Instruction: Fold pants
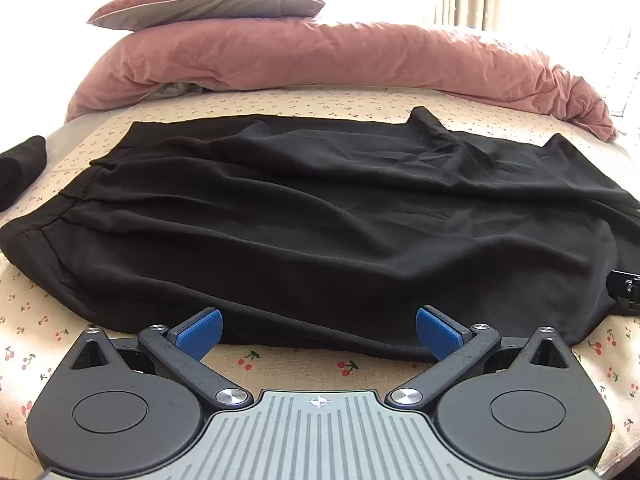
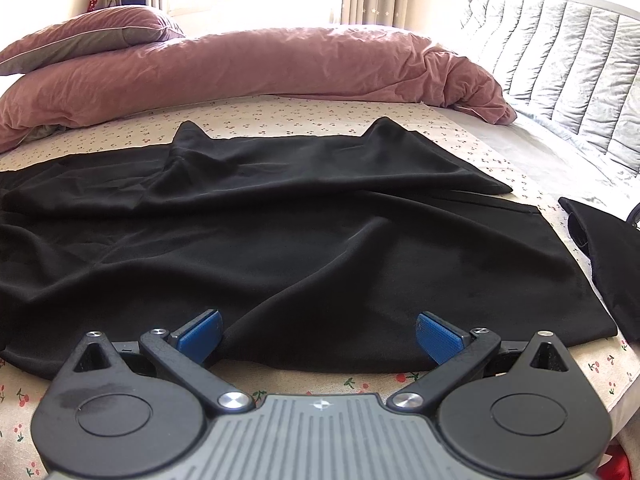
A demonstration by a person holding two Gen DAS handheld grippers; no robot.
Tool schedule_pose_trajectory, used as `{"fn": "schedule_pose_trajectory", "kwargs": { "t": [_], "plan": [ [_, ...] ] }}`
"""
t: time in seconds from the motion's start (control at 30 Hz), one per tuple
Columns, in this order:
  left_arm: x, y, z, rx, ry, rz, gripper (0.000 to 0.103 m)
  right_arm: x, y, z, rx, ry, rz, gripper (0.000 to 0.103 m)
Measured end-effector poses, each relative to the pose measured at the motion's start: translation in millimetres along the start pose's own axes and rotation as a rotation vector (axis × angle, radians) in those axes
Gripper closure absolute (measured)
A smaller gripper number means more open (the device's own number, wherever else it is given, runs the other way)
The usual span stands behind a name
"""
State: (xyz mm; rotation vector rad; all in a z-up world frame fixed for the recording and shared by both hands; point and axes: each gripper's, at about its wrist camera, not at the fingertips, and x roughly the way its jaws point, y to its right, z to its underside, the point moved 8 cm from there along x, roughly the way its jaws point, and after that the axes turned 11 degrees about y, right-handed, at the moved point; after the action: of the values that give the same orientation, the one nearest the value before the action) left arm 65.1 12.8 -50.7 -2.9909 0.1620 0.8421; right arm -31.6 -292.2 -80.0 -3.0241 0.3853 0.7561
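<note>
Black pants [image 1: 320,216] lie spread flat across the bed, with wrinkles and two raised corners at the far edge; they also show in the right wrist view [image 2: 280,232]. My left gripper [image 1: 319,330] is open, its blue pads at the near edge of the pants, with the fabric's hem between the fingers. My right gripper [image 2: 319,334] is open too, at the near edge of the pants further right, hem between its fingers. Part of the right gripper's body [image 1: 626,286] shows at the right border of the left wrist view.
The bed has a cream sheet with cherry print [image 1: 288,364]. A pink duvet [image 1: 340,60] and a pillow [image 1: 208,0] lie along the far side. A dark folded garment [image 2: 608,260] lies to the right, another dark item [image 1: 20,168] to the left. A grey quilted cover [image 2: 560,64] sits far right.
</note>
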Motion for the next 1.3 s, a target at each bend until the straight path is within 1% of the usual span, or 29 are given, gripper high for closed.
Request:
{"fn": "schedule_pose_trajectory", "kwargs": {
  "t": [0.07,0.17,0.23,0.33,0.43,0.57,0.63,0.7,0.77,0.83,0.97,1.07,1.17,1.23,1.3],
  "plan": [
    [0.6,-0.7,-3.3,-0.003,0.007,0.000,0.000,1.4,-0.4,-1.2,0.002,-0.001,-0.001,0.000],
    [0.1,-1.0,-12.6,0.028,0.013,-0.014,0.000,0.9,-3.7,-5.8,-0.010,0.001,-0.013,0.000],
    [-4.4,-2.9,-21.9,0.044,0.031,-0.024,0.000,-1.8,-3.6,-10.6,-0.017,0.000,-0.016,0.000],
    [-11.9,-8.5,-32.5,0.043,0.052,-0.039,0.000,-9.6,3.3,-17.4,0.012,0.009,-0.016,0.000],
    [-15.8,-15.8,-33.7,0.030,0.042,-0.039,0.000,-15.3,13.3,-20.8,0.025,0.010,-0.005,0.000],
    [-16.1,-35.3,-22.4,0.004,0.002,-0.055,0.000,-21.9,28.4,-20.4,0.012,0.016,0.019,0.000],
    [-15.2,-53.6,-16.5,-0.036,-0.016,-0.076,0.000,-24.7,38.5,-18.4,0.018,0.018,0.030,0.000],
    [-13.1,-78.1,-11.1,-0.086,-0.034,-0.118,0.000,-26.0,49.5,-14.1,0.033,0.016,0.039,0.000],
    [-10.2,-103.8,-8.6,-0.138,-0.044,-0.156,0.000,-24.9,59.8,-8.3,0.047,-0.002,0.046,0.000],
    [-7.0,-128.9,-6.1,-0.197,-0.062,-0.179,0.000,-23.9,69.7,-2.5,0.055,-0.020,0.042,0.000],
    [-3.3,-178.9,-2.0,-0.377,-0.075,-0.168,0.000,-25.5,94.8,6.3,0.111,-0.055,0.020,0.000],
    [0.8,-208.1,0.5,-0.464,-0.073,-0.181,0.000,-25.0,121.1,14.2,0.215,-0.100,0.004,0.002],
    [6.8,-223.9,2.1,-0.536,-0.073,-0.159,0.001,-26.7,149.5,20.9,0.325,-0.114,0.009,0.006],
    [11.6,-228.0,3.6,-0.580,-0.070,-0.132,0.002,-26.4,166.0,25.7,0.373,-0.117,0.039,0.007],
    [15.7,-229.5,3.1,-0.604,-0.055,-0.116,0.004,-23.1,183.1,33.5,0.432,-0.125,0.075,0.009]
  ]
}}
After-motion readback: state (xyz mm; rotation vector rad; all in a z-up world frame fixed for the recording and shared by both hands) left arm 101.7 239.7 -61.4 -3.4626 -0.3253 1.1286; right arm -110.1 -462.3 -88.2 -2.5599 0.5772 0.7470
